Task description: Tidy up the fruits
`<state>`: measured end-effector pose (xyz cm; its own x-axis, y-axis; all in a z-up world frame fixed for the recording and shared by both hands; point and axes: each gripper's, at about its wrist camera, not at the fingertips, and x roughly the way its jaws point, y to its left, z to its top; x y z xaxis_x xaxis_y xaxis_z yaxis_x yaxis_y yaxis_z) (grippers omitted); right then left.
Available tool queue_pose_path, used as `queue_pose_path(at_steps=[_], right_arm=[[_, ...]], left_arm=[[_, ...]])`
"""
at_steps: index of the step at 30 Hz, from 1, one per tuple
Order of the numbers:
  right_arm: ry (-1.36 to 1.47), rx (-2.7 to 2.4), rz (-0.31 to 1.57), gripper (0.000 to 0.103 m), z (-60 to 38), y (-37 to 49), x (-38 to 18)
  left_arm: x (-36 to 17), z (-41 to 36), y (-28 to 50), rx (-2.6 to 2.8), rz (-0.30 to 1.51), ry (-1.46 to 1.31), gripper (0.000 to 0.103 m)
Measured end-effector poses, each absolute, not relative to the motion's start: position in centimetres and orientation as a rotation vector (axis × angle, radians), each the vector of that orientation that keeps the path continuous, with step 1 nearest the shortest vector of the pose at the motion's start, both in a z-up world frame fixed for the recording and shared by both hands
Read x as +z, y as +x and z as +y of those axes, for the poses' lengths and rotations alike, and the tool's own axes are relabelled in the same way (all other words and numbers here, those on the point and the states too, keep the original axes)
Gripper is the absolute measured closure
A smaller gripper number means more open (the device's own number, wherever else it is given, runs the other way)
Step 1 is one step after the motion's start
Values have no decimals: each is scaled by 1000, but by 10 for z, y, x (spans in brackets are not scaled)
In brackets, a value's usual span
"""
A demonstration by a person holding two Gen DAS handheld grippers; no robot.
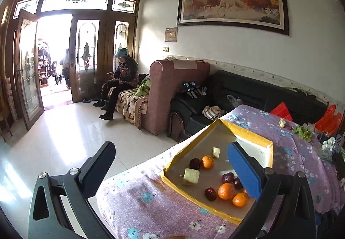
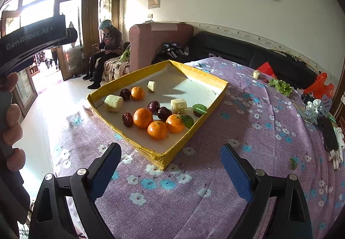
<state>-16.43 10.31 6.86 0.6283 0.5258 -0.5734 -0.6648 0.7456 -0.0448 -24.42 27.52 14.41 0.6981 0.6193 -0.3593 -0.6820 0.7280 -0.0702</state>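
Both wrist views near, angled down onto the shared tray, left closer.

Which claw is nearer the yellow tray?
Left. The left claw hangs open over the yellow tray, one finger above the fruit. The right claw is open, short of its near corner.

Your right gripper hangs with its jaws wide apart over bare tablecloth, and nothing lies between it and the near corner of the tray. The tray's low yellow wall is the only barrier on that approach. Inside, oranges and dark fruits crowd the near right part, touching or just beside one another, with little room between them. The far right part of the tray floor lies bare. Your left gripper, also spread wide, has its blue finger above the tray's fruit cluster. Clutter including a phone lines the table's right edge.
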Motion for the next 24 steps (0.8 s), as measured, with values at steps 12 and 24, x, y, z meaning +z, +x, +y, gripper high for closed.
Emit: queue_pose_path(at_steps=[12, 24], right_arm=[[-331, 690, 579, 7, 125, -168, 68], [-370, 708, 619, 7, 151, -167, 69]], left_arm=[[115, 286, -225, 688, 492, -216, 0], [104, 308, -229, 724, 573, -273, 0]])
